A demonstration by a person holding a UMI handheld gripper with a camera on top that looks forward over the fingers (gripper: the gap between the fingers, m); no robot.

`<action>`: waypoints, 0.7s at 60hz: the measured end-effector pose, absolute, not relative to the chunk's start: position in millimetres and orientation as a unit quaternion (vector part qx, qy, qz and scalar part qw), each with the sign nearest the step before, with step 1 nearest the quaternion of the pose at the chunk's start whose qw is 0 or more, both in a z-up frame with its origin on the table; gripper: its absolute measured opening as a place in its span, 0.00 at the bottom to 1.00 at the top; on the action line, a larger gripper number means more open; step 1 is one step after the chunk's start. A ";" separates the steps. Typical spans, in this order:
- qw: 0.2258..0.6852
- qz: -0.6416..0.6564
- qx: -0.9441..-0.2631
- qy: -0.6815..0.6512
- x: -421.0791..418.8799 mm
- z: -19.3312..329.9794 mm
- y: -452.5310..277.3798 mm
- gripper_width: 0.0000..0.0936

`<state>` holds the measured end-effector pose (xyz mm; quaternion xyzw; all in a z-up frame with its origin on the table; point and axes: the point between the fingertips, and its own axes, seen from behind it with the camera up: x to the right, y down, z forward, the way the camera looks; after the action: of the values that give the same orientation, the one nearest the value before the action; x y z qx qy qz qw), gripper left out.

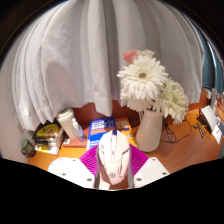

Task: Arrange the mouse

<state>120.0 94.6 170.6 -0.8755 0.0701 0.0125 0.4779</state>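
A white computer mouse (113,155) with grey seams sits lengthwise between my two fingers, raised above the wooden desk (180,150). Both magenta pads (91,160) press against its sides, so my gripper (112,168) is shut on the mouse. The mouse's nose points ahead toward a blue box (100,127) on the desk. Its rear end is hidden below the fingers.
A white vase (150,128) of white daisies (145,78) stands just ahead to the right. A white bottle (70,123) and colourful packets (46,135) lie to the left. White curtains (80,55) hang behind the desk. Small items (208,122) lie far right.
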 end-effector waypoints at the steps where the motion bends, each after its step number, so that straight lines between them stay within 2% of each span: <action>1: 0.484 0.014 -0.872 0.067 109.3 178.9 95.9 0.42; 7: 0.509 0.019 -0.860 0.040 43.2 215.0 101.9 0.43; 13: 0.511 0.031 -0.859 0.005 -21.3 211.1 105.3 0.43; 22: 0.458 0.043 -0.888 -0.021 -91.2 139.1 103.4 0.42; 32: 0.388 0.026 -0.921 -0.031 -114.2 41.1 94.9 0.42; 33: 0.383 0.025 -0.923 -0.031 -115.0 33.8 94.0 0.42; 34: 0.378 0.024 -0.925 -0.030 -115.8 26.9 93.1 0.37; 35: 0.373 0.023 -0.927 -0.029 -116.4 20.7 92.0 0.42; 42: 0.355 0.023 -0.934 -0.024 -119.6 -7.9 84.9 0.42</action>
<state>-119.6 84.9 -7.9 -0.9343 -0.0243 0.0231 0.3548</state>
